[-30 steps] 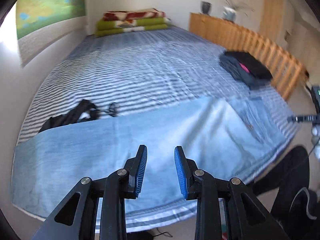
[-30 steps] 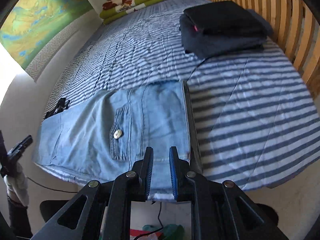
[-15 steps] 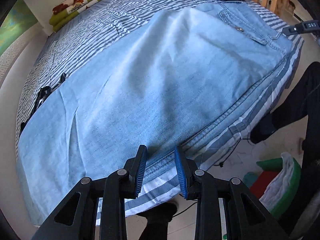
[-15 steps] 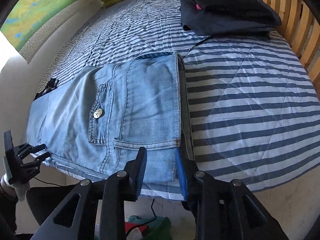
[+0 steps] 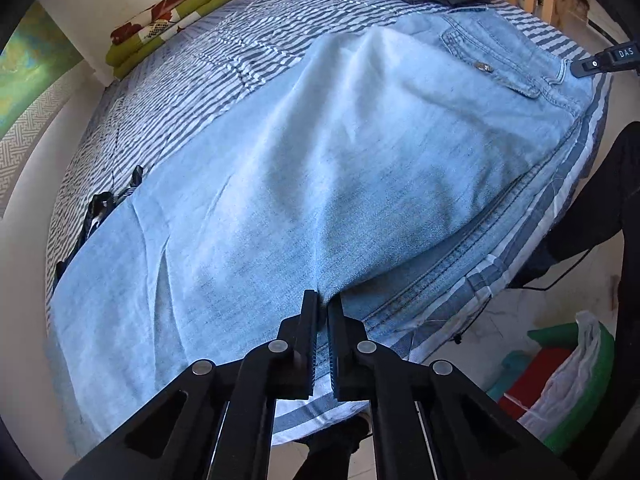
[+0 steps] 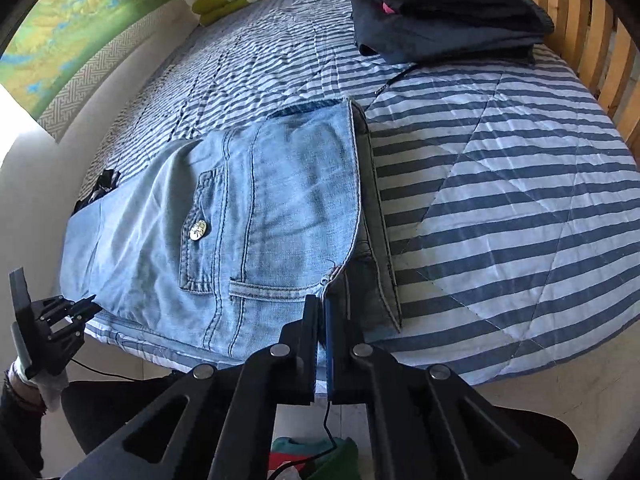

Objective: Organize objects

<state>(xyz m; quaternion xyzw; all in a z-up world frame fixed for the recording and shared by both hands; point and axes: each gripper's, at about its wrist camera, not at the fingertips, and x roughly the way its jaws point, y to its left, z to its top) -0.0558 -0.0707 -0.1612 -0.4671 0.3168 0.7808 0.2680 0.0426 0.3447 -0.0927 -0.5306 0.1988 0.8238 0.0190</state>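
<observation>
I have the left gripper [image 5: 322, 300] clamped on the near edge of the light-blue jeans [image 5: 340, 168] spread along the striped bed's [image 6: 500, 184] edge, and the right gripper [image 6: 321, 304] pinching their waistband corner.

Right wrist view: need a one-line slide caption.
Right tongs shut on the waistband corner of light-blue jeans laid along the striped bed's edge, folded dark clothes behind.
</observation>
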